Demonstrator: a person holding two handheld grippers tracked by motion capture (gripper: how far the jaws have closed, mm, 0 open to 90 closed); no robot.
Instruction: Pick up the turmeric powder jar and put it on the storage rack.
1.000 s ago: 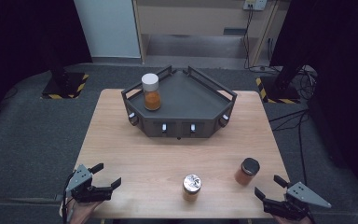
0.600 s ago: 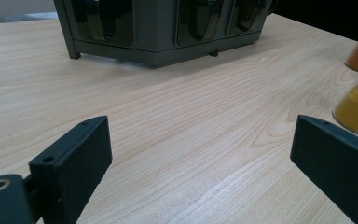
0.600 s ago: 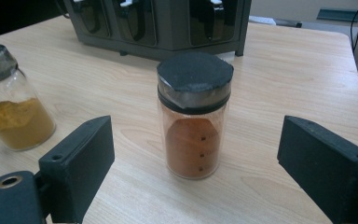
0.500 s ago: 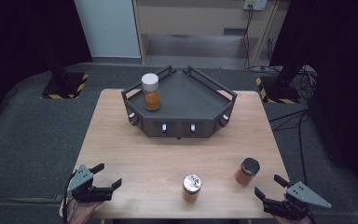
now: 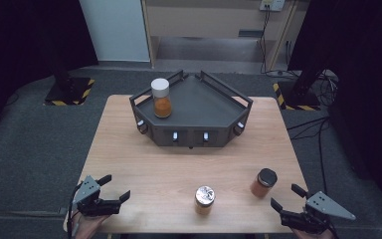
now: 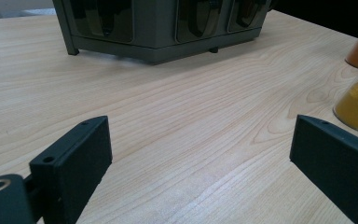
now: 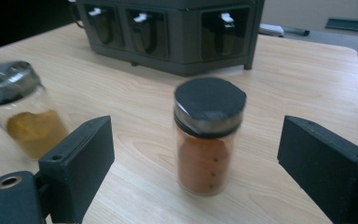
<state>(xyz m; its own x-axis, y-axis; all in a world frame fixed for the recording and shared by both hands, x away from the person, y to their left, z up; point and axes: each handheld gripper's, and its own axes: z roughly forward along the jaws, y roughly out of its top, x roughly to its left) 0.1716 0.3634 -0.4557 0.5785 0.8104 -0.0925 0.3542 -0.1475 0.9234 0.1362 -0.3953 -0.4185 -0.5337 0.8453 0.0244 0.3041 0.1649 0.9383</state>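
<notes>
Pale wood grain runs across the table (image 5: 144,149), where two spice jars stand near the front edge and a dark hexagonal rack (image 5: 194,112) sits farther back. The right claw (image 5: 287,196) hovers at the table's near right corner, jaws spread wide and holding nothing, with the black-lidded jar (image 5: 264,182) of reddish-orange powder just ahead of it. The right gripper view brings that jar (image 7: 208,135) close, upright between the two jaws but touching neither; its glass is clear and cylindrical, its lid matte. Beside it stands the silver-lidded jar (image 7: 21,109) of mustard-yellow powder, blurred here. The high view shows what the claw cameras miss: a white-capped jar (image 5: 161,97) of orange powder standing on the rack's flat top, at its left side. The left claw (image 5: 114,187) rests at the near left corner, jaws also wide apart and empty; its own view looks over bare wood toward the rack's recessed front (image 6: 163,25).
</notes>
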